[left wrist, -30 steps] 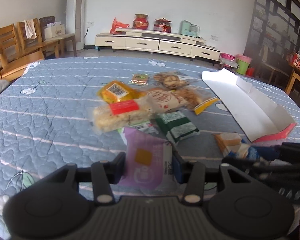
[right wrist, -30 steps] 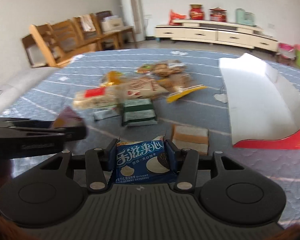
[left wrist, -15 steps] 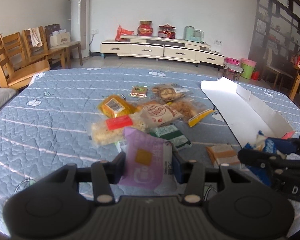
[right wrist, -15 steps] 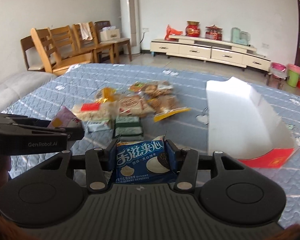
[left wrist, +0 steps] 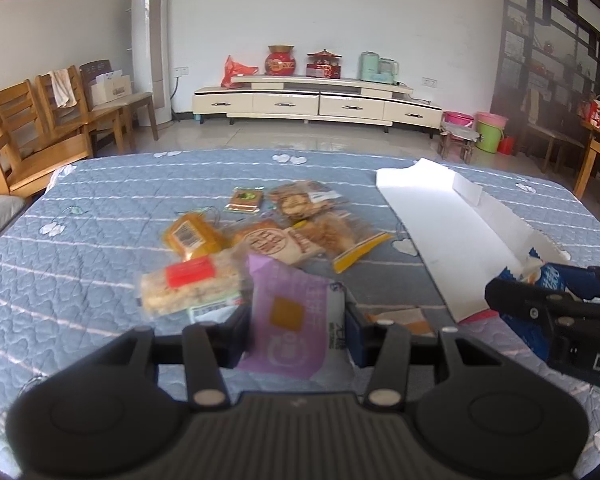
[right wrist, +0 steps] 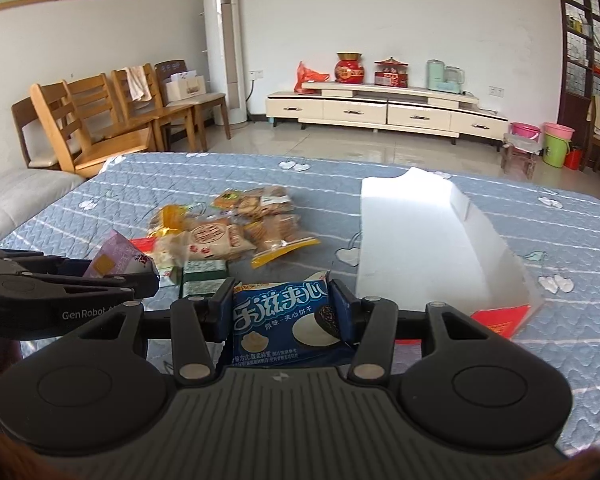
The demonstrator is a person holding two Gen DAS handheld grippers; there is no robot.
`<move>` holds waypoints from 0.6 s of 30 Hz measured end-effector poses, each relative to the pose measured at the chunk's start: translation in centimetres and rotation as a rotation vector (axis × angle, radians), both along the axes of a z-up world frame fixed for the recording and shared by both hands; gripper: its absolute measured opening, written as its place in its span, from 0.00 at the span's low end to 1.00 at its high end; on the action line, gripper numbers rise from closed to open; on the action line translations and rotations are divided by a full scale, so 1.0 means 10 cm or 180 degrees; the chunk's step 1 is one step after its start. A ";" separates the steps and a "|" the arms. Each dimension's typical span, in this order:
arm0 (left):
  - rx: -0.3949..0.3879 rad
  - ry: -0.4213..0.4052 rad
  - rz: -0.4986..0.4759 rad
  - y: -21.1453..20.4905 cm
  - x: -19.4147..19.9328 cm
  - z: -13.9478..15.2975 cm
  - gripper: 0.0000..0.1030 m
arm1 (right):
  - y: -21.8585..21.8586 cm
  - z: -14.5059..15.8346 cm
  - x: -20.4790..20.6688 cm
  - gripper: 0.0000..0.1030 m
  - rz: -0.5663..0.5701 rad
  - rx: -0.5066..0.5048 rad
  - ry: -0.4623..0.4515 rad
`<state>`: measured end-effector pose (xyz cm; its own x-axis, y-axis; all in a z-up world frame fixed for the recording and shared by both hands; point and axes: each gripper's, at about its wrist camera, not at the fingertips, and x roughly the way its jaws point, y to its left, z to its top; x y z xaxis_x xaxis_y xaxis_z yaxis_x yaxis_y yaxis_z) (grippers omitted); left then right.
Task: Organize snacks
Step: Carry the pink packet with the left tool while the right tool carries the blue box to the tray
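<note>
- Left wrist view: left gripper point(left wrist: 296, 330) pinching a purple snack packet point(left wrist: 286, 318) between both fingers, held clear above the blue quilted table cover point(left wrist: 80, 248).
- Beyond it, a loose pile of snacks point(left wrist: 268, 236) on the cover: a rice-cake bar with a red label point(left wrist: 190, 286), an orange packet point(left wrist: 192, 236), a round-logo pastry pack point(left wrist: 278, 242), biscuit bags behind.
- Right wrist view: right gripper point(right wrist: 282, 314) clamped on a blue sandwich-biscuit packet point(right wrist: 286, 322), lifted off the cover.
- Open white cardboard box point(right wrist: 420, 248) with a red edge lying flat ahead and to the right of that packet, apart from it.
- Green packet point(right wrist: 202, 272) lying just in front of the pile, near the left gripper's tip.
</note>
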<state>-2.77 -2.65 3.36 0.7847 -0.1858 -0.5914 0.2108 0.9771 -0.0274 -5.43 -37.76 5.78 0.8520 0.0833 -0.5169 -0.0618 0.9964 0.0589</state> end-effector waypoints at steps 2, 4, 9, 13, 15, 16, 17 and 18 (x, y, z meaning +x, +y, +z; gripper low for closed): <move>0.0007 -0.0002 -0.0018 -0.06 0.01 0.01 0.46 | -0.05 0.01 0.01 0.59 -0.0038 -0.0005 -0.0013; 0.0000 0.0011 -0.0059 -0.10 0.02 0.02 0.46 | -0.10 0.01 0.00 0.59 -0.0076 0.0005 -0.0015; 0.0013 0.0000 -0.0131 -0.24 0.03 0.04 0.46 | -0.19 0.01 -0.03 0.59 -0.0173 0.0009 -0.0027; 0.0003 0.0006 -0.0200 -0.36 0.07 0.08 0.46 | -0.28 0.03 -0.04 0.59 -0.0237 0.0004 -0.0038; 0.0002 0.0001 -0.0236 -0.43 0.08 0.10 0.46 | -0.33 0.03 -0.04 0.59 -0.0282 0.0011 -0.0038; -0.0005 -0.0002 -0.0257 -0.46 0.09 0.11 0.46 | -0.36 0.03 -0.04 0.59 -0.0304 0.0017 -0.0037; -0.0006 -0.0007 -0.0278 -0.50 0.10 0.12 0.46 | -0.39 0.03 -0.04 0.59 -0.0328 0.0019 -0.0038; -0.0004 -0.0018 -0.0294 -0.54 0.10 0.13 0.46 | -0.41 0.03 -0.04 0.59 -0.0349 0.0022 -0.0042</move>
